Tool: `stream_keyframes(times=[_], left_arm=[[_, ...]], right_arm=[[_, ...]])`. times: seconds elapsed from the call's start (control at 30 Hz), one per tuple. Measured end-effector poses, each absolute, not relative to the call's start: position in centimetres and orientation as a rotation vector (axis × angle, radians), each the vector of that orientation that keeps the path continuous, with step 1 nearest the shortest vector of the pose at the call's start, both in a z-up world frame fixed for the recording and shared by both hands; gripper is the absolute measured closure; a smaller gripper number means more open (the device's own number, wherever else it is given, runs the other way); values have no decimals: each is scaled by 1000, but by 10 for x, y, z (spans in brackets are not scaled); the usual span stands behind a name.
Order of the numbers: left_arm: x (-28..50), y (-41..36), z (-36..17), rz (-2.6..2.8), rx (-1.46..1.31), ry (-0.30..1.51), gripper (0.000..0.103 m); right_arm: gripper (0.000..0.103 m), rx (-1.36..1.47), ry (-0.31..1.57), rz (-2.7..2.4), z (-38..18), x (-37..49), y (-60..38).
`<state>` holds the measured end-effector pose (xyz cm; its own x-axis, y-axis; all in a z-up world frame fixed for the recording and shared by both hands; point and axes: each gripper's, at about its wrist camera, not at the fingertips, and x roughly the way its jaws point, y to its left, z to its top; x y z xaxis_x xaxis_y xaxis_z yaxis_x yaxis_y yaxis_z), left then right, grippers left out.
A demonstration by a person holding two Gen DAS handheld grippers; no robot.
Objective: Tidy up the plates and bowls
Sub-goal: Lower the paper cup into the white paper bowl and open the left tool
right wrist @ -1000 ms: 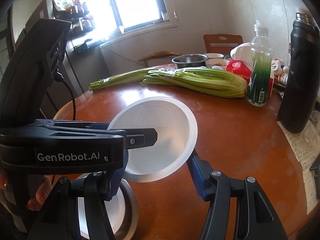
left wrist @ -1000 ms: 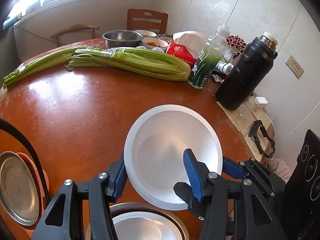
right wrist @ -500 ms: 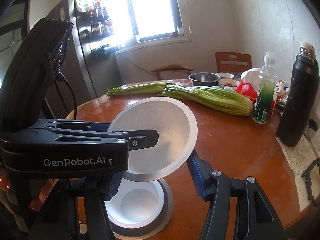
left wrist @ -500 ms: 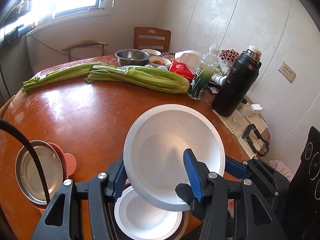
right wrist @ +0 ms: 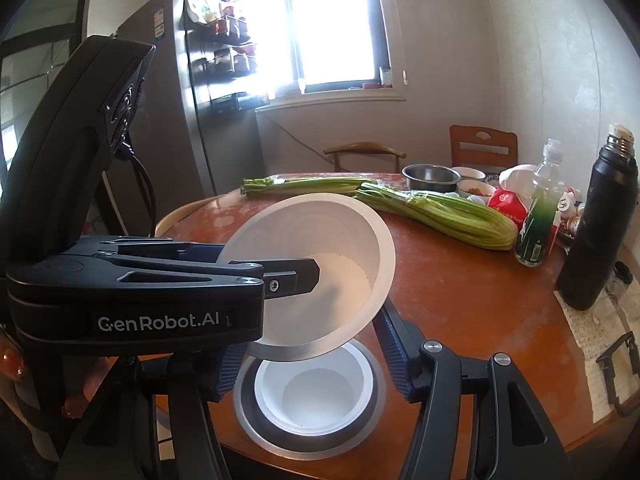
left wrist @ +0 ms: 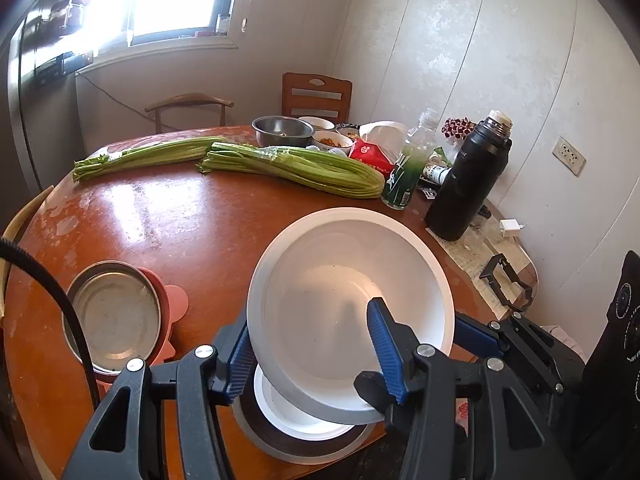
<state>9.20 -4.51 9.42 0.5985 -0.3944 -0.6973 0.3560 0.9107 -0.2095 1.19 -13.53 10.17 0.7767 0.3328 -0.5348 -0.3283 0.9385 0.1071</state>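
Observation:
A large white bowl [left wrist: 344, 280] hangs tilted above the table. My left gripper [left wrist: 310, 332] is shut on its near wall, with one blue pad inside the bowl and one outside. My right gripper [right wrist: 306, 344] is shut on the same bowl [right wrist: 320, 248] from outside, low down; one of its fingers [left wrist: 476, 334] shows against the bowl's right side. Directly below, a smaller white bowl [right wrist: 316, 396] sits nested in a grey metal bowl [right wrist: 248, 412] near the table's front edge. A steel plate [left wrist: 116, 316] lies on a pink plate [left wrist: 176, 300] at the left.
Two celery bunches [left wrist: 296, 168] lie across the far half of the round brown table [left wrist: 180, 224]. Behind them stand a steel bowl [left wrist: 282, 130] and small dishes. A green bottle [left wrist: 404, 176] and black thermos [left wrist: 468, 184] stand at the right. Chairs and a fridge [right wrist: 216, 112] lie beyond.
Both grippers have risen and drawn back toward the near table edge with the large white bowl between them. The nested white bowl beneath has come into view.

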Motion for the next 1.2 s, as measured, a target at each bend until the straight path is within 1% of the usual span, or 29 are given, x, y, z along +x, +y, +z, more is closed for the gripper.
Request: stream_keyframes(times=[0.33,0.9,1.2], left_arm=[[75,-35,89,-401,-54,815,50],[78,-43,35,-372,-73,913,50],[82,-43,15,-373,-98,947,50]], right_arm=[[41,-11,591,394,97,0,-128],[40,-25,711,394,51,3,-130],[40,-18,752,396,35,8,-134]])
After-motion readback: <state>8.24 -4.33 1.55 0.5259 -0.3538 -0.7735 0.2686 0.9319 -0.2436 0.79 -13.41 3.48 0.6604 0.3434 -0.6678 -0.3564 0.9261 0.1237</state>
